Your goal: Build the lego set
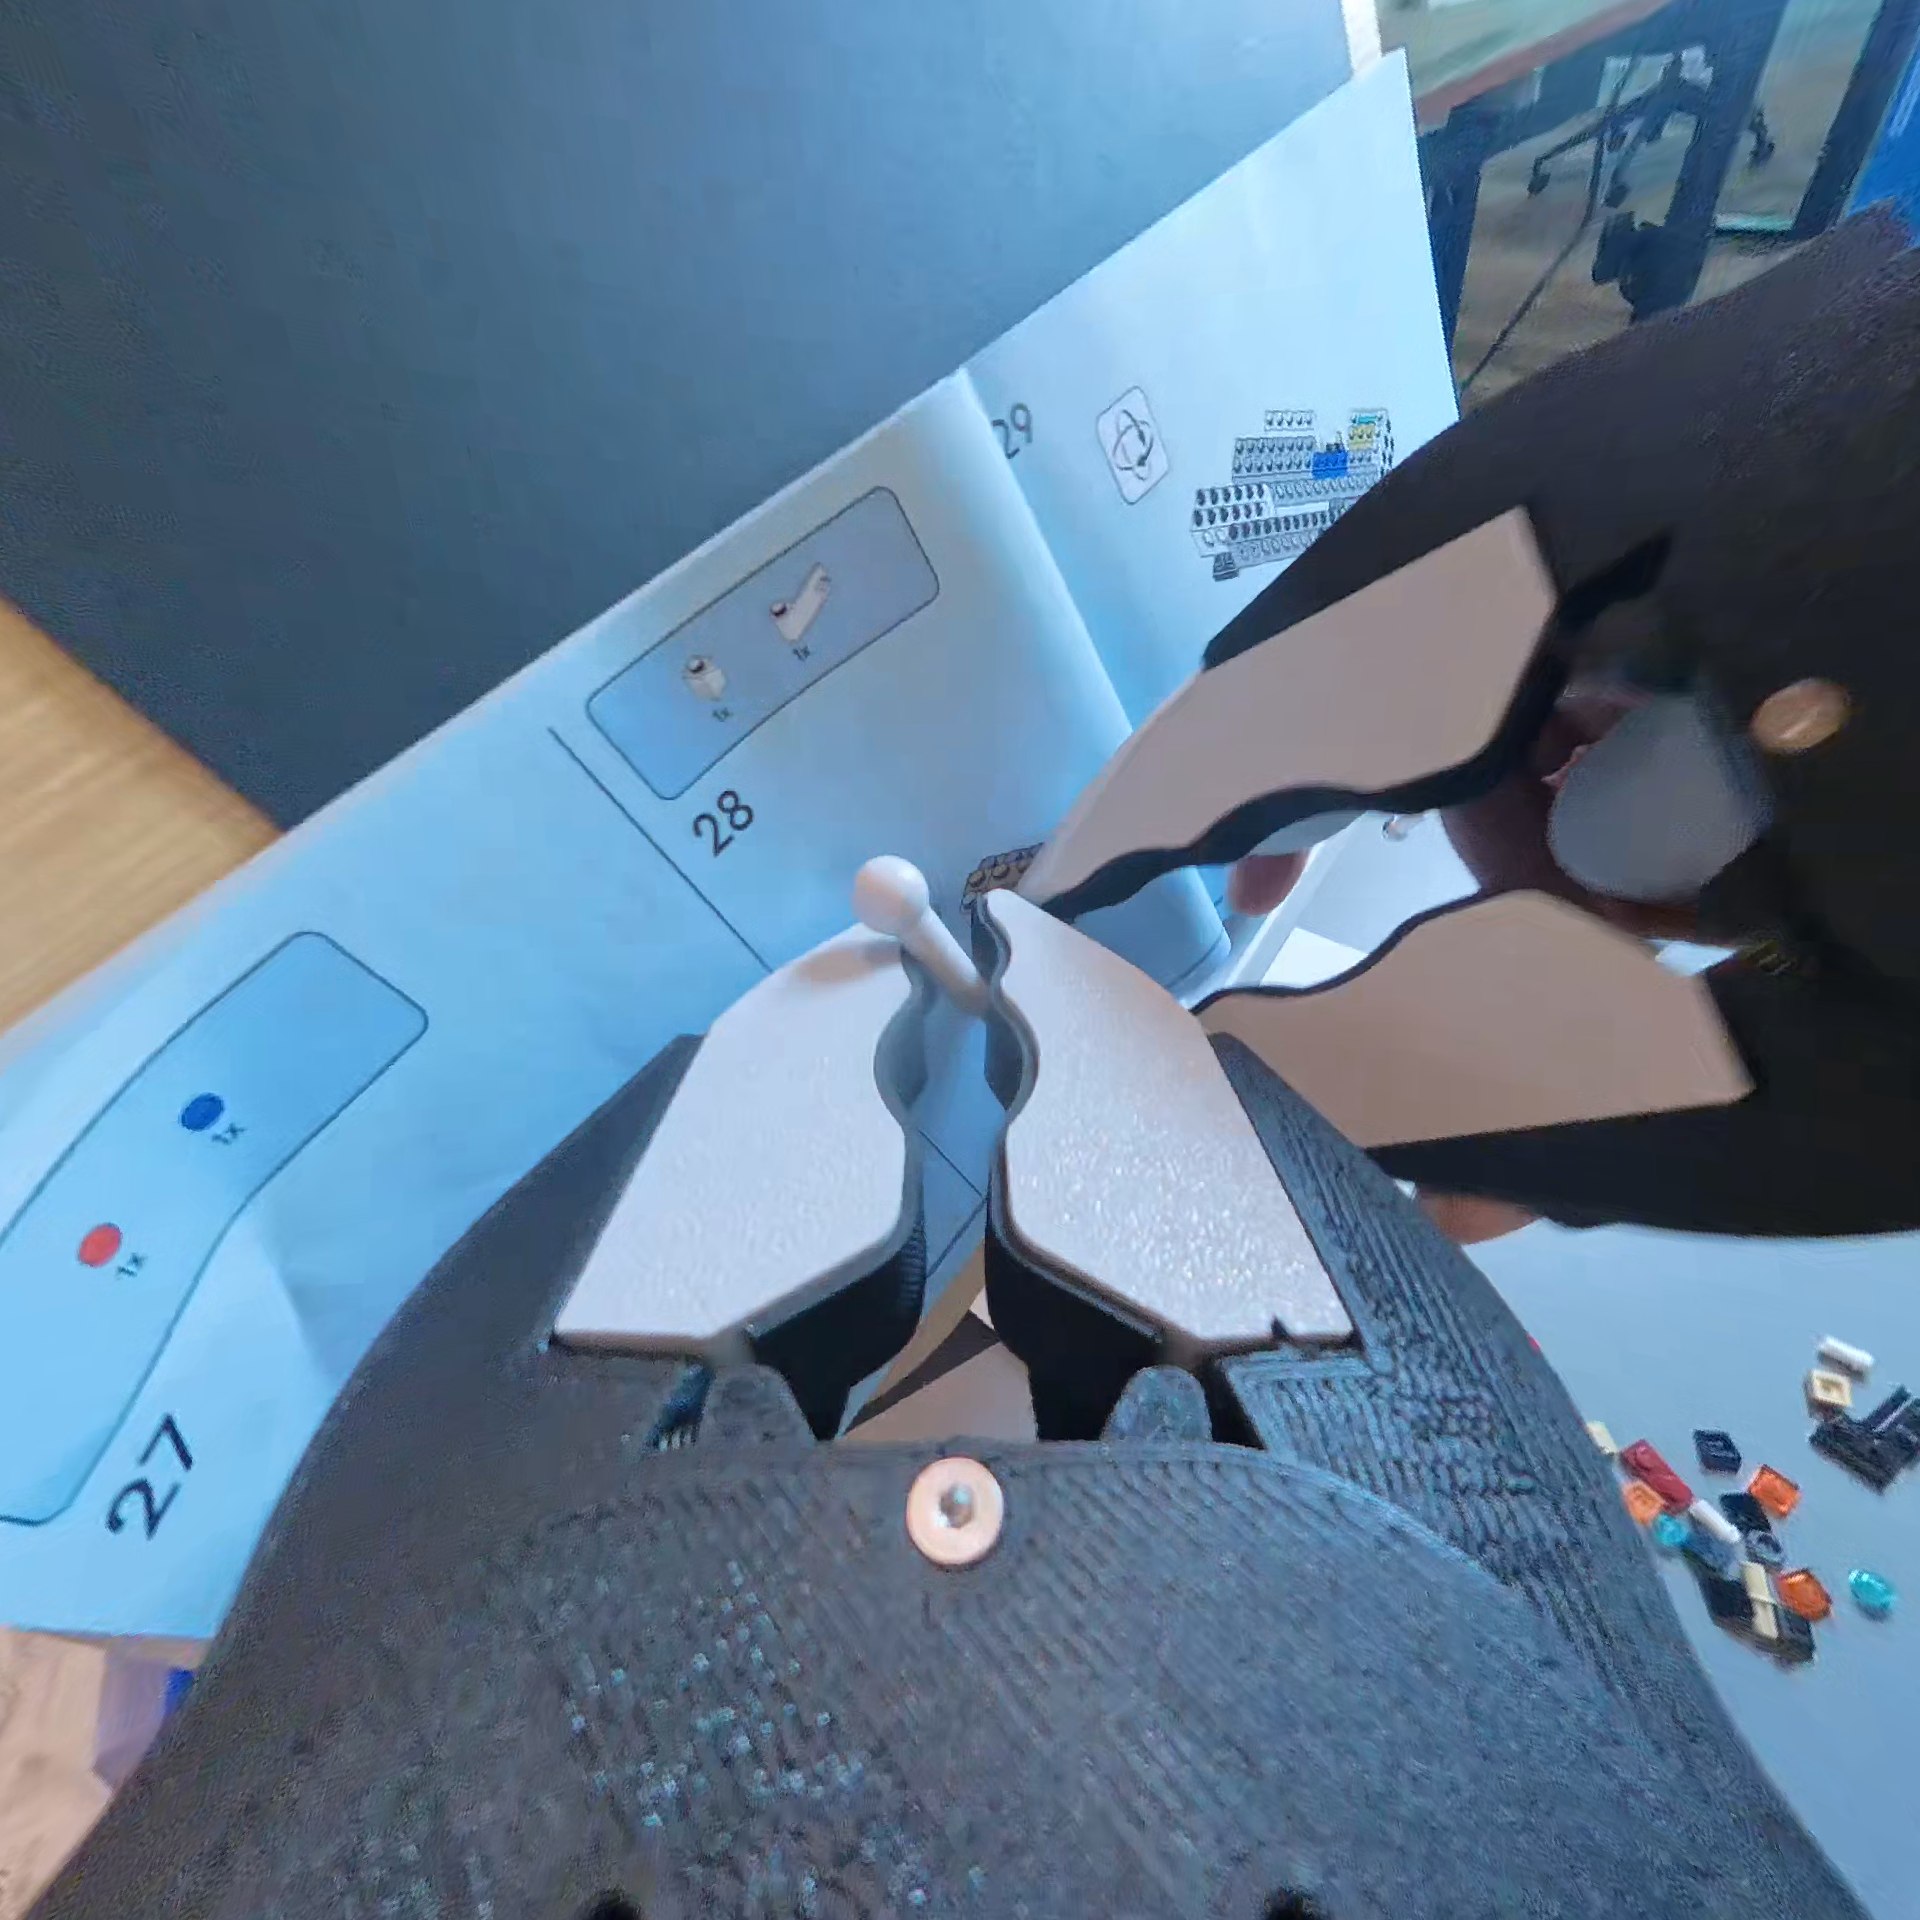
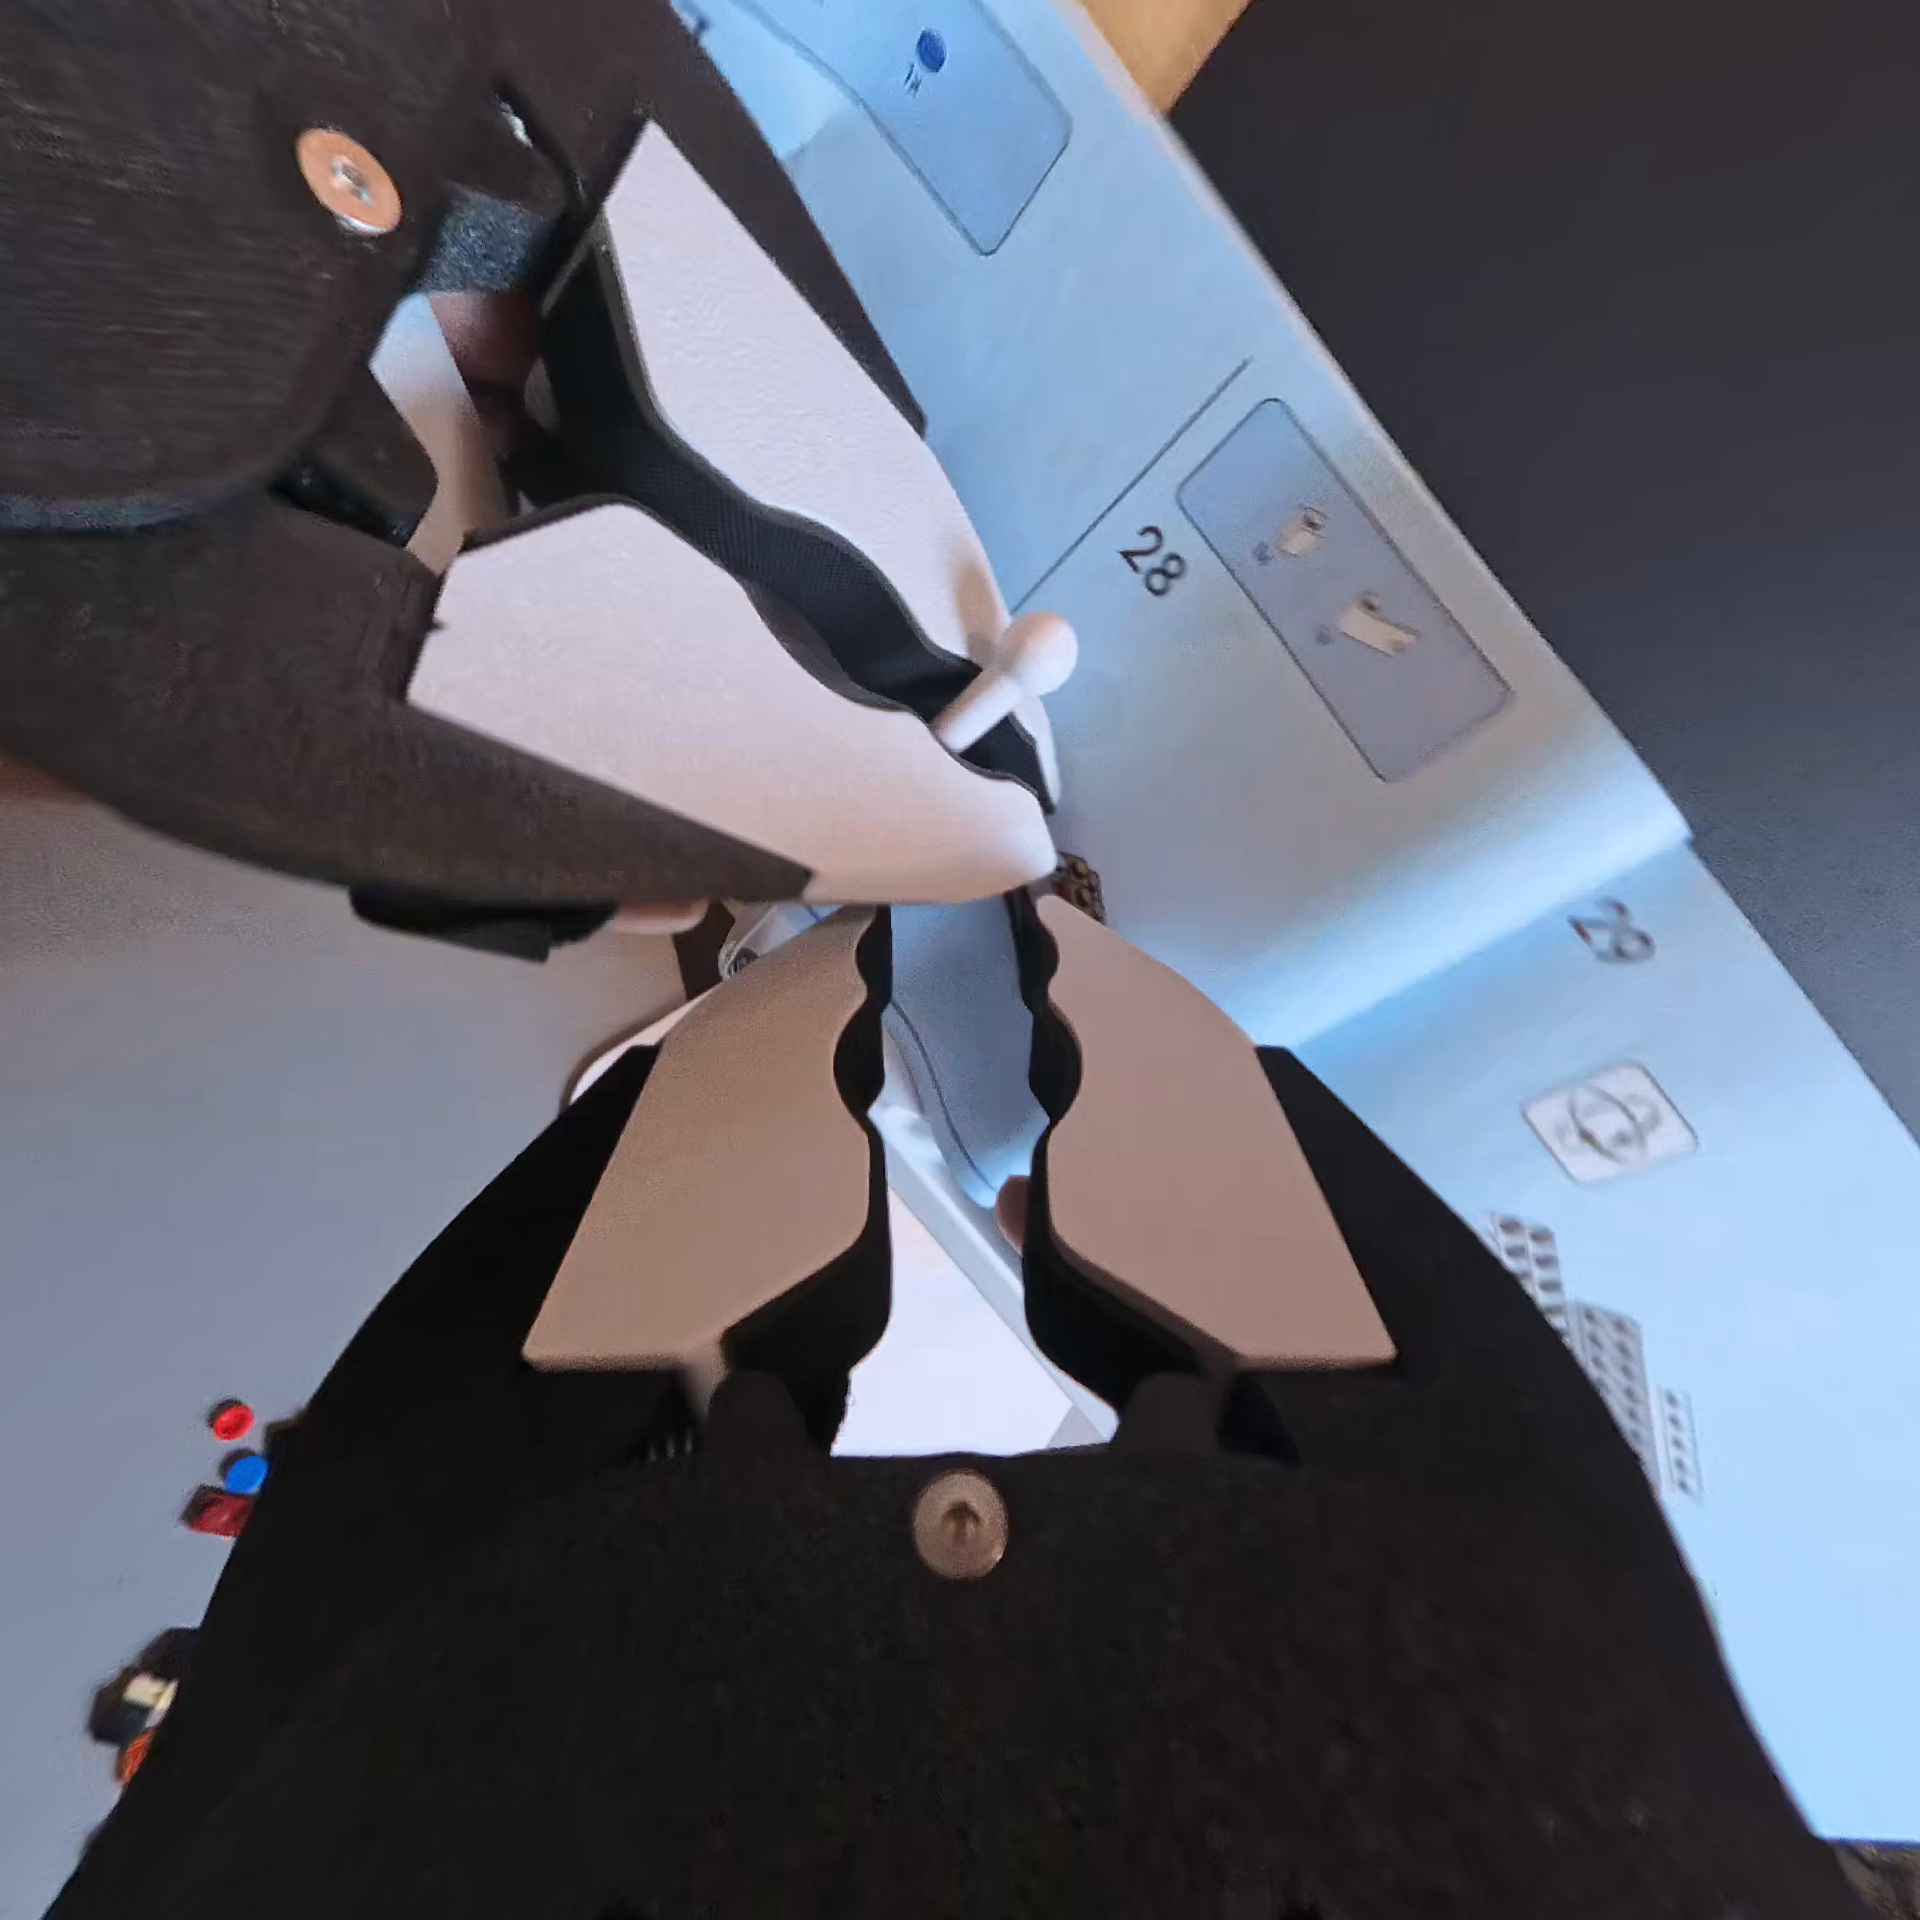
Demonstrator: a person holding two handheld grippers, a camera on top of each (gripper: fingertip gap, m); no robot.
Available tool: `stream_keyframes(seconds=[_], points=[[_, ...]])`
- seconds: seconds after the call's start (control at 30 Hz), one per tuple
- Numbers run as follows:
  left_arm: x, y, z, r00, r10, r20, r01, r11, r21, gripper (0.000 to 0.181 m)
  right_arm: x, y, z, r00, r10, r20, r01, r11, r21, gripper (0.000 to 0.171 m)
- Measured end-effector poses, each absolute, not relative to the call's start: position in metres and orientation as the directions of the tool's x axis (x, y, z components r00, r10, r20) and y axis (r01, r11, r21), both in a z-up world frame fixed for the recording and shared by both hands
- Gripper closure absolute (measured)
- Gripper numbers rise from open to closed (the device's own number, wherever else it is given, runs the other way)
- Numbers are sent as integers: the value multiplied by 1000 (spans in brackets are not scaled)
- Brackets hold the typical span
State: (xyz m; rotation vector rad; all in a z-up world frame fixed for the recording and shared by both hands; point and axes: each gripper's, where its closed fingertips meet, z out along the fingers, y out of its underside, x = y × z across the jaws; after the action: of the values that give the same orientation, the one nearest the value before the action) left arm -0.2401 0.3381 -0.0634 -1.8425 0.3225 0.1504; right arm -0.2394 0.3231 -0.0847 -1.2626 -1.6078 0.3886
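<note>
My left gripper [image 1: 951,935] is shut on a small white lever piece with a ball end [image 1: 890,888], whose stem sticks out past the fingertips. It hangs in front of the open instruction booklet [image 1: 499,935]. My right gripper [image 1: 1122,945] comes in from the right with its jaws apart and its tips right beside the left tips. In the right wrist view my right gripper [image 2: 951,925] is open and empty. The left gripper [image 2: 1029,805] with the white lever [image 2: 1023,665] is just above it, and the booklet [image 2: 1195,790] lies behind.
A pile of small loose pieces [image 1: 1745,1527] in black, orange, red and teal lies on the grey table at the right. Red and blue round pieces [image 2: 237,1449] lie at the left of the right wrist view. A dark panel [image 1: 520,312] stands behind the booklet.
</note>
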Motion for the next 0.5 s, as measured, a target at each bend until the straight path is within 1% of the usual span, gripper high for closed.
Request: stream_keyframes(seconds=[0.03,0.1,0.13,0.2,0.3,0.4,0.5], points=[[-239,338,-64,945,-149,-290,-321,-264,-910,175,-232,324,-80,81,870,486,498,387,-776,148],[-236,339,-64,919,-158,-360,-391,-271,-880,175,-216,332,-74,142,883,448,433,351,-830,148],[-233,340,-65,910,-168,-380,-414,-277,-867,175,-210,340,-76,174,880,442,431,336,-837,148],[-230,341,-66,883,-171,-438,-470,-292,-833,175,-204,353,-90,201,868,454,470,321,-822,148],[-226,341,-68,832,-180,-525,-554,-322,-768,174,-209,353,-96,215,843,493,458,359,-813,150],[-219,345,-72,750,-228,-621,-658,-352,-666,173,-215,348,-96,208,855,475,438,352,-827,151],[-214,352,-80,727,-296,-620,-684,-387,-618,169,-214,349,-96,216,866,451,414,337,-845,151]])
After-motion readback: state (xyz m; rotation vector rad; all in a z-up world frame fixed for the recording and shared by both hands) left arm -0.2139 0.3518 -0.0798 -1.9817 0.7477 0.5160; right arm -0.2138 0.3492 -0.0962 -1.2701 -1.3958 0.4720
